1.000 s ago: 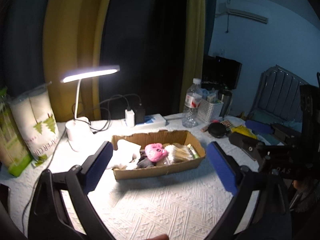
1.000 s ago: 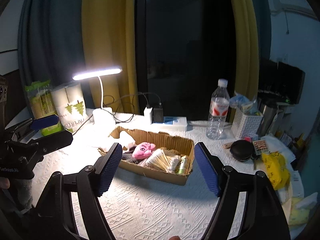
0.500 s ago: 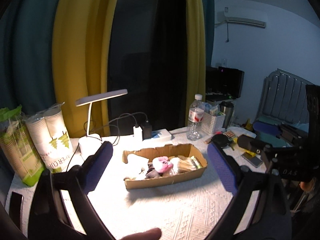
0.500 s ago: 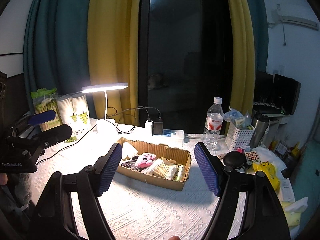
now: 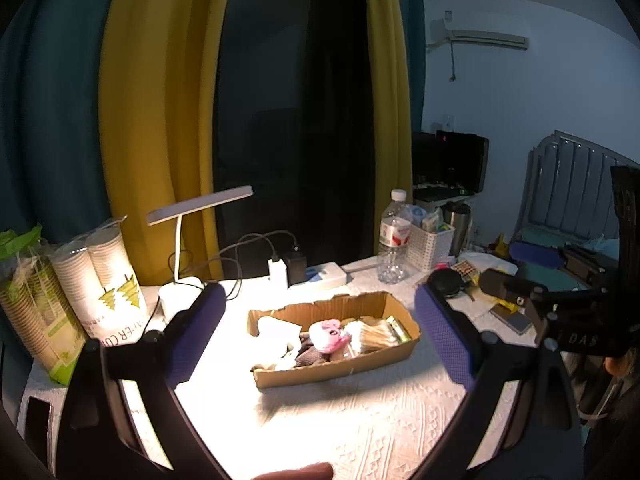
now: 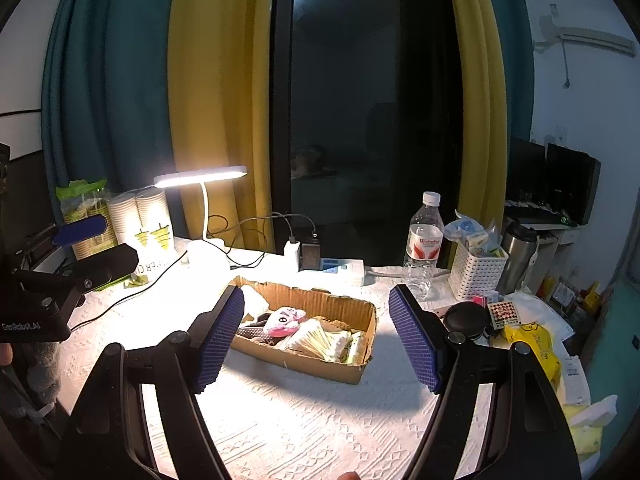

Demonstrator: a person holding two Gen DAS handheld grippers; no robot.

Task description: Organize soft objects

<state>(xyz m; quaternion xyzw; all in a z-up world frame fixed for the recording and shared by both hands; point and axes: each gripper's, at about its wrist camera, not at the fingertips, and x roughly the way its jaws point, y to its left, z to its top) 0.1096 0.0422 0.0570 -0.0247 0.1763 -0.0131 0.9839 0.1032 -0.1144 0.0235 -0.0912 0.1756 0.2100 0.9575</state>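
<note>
Two grippers, left (image 5: 320,334) and right (image 6: 316,336), both spread wide, holding nothing, above table (image 6: 320,420). One box (image 5: 336,372) mid-table, holding one pink toy (image 5: 328,334), swabs (image 6: 316,338), dark cloth (image 5: 310,356). One lamp (image 6: 200,174), one bottle (image 6: 425,240). Yellow bag (image 6: 532,344) only in right view. "GenRobot.AI" readable there; "DAS" in left view.

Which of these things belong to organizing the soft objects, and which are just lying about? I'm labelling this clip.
Job:
cardboard box
pink plush toy
dark knitted item
white soft item
left gripper, open
right gripper, open

Lying about:
desk lamp
water bottle
paper cups
white basket
cotton swabs
</note>
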